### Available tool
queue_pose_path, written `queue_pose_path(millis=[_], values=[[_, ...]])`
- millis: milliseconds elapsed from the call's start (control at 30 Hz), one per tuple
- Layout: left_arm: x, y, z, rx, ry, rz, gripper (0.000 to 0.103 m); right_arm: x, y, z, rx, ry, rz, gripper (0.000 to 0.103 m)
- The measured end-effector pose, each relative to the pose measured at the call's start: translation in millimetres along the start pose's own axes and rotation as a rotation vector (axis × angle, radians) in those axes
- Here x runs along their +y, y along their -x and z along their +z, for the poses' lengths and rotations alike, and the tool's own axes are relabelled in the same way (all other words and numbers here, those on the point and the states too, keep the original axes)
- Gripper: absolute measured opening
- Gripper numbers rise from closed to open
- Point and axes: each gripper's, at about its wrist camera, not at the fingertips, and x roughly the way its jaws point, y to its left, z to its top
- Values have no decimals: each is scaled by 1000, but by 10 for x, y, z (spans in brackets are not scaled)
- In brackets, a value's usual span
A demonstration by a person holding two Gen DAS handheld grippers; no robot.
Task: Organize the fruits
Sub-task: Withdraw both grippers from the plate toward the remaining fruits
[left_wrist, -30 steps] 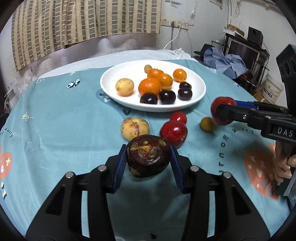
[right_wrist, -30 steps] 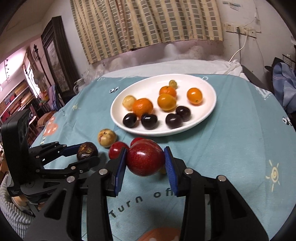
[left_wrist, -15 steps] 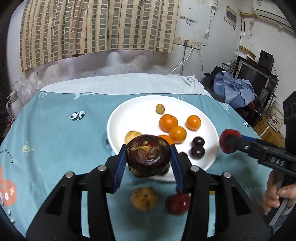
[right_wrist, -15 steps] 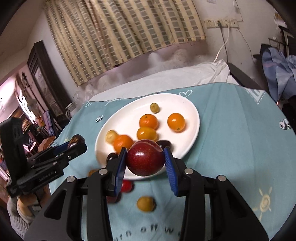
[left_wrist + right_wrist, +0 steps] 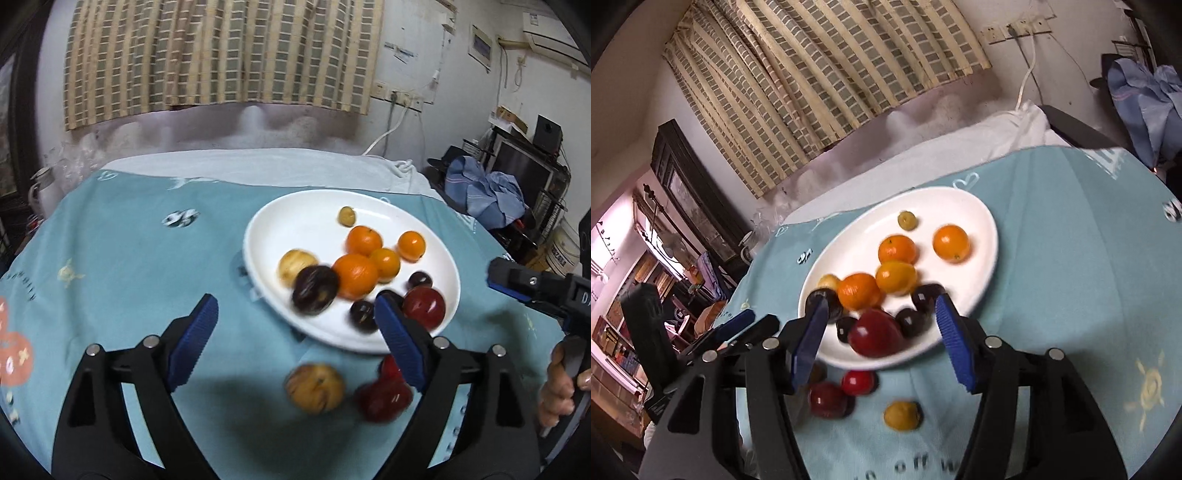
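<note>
My left gripper (image 5: 293,341) is open above the near edge of the white plate (image 5: 295,218); a dark purple fruit (image 5: 314,290), blurred, is between its jaws over the plate. My right gripper (image 5: 881,339) is open over the plate (image 5: 964,206), with a red fruit (image 5: 875,332), blurred, at the plate's near rim; that fruit also shows in the left wrist view (image 5: 424,308). The plate holds several oranges (image 5: 356,275), dark plums and a yellow fruit. On the cloth lie a brown-yellow fruit (image 5: 314,386), two red fruits (image 5: 382,397) and a small yellow fruit (image 5: 902,415).
The round table has a teal cloth (image 5: 122,258) with prints. A curtain and wall stand behind it. Clothes and shelves are at the right (image 5: 487,195). The right gripper's body shows at the right edge of the left wrist view (image 5: 539,291).
Both grippers rose over the plate and opened. The dark purple fruit left the left jaws and the red fruit left the right jaws; both are now at the plate.
</note>
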Motion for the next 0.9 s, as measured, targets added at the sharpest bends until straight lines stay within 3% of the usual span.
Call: queue_pose_path(millis=[167,333,633,900], values=[[46,214,-311,10,-16,51,91,2,101,-293,50,-8,-26,62],[-7,281,-541,27,-78,101,94,228,107,-445,43,150,-103,62],[-158,136,-598,69,-178,124,96,201,-33,-504,75,201,-164,62],[-159,-36,-530,107,-177,136,96,283,-144,-624,111,281,-201,61]])
